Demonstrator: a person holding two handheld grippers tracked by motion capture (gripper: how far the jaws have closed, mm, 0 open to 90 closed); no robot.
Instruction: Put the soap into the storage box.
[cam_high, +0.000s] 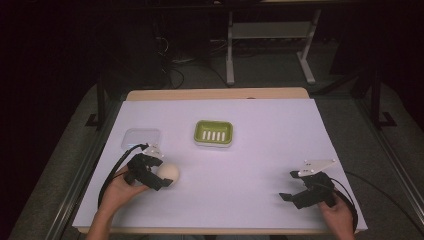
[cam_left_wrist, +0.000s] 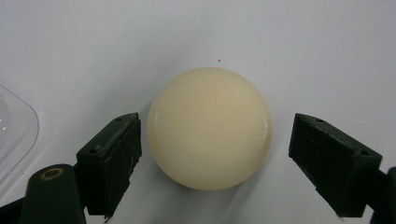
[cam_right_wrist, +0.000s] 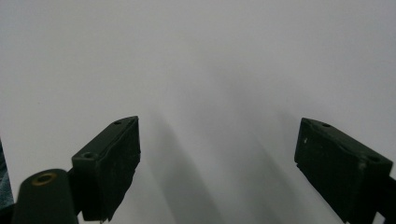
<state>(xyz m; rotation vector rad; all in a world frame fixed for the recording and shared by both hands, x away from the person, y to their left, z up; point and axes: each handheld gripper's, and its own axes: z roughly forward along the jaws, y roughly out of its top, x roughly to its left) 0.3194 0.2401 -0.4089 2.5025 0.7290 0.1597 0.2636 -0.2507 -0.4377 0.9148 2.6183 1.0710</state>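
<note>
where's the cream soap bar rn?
The round cream soap bar lies on the white table sheet at front left, between the open left gripper jaws, near the clear plastic lid.

Bare worktop (cam_high: 260, 165) lies wide between the two hands; the left hand-held gripper (cam_left_wrist: 215, 154) stands spread around a cream ball (cam_left_wrist: 209, 128), a gap showing at its right jaw; a clear lid (cam_high: 141, 138) and green dish (cam_high: 214, 133) sit beyond; the right hand-held gripper (cam_right_wrist: 217, 163) faces bare sheet.
</note>
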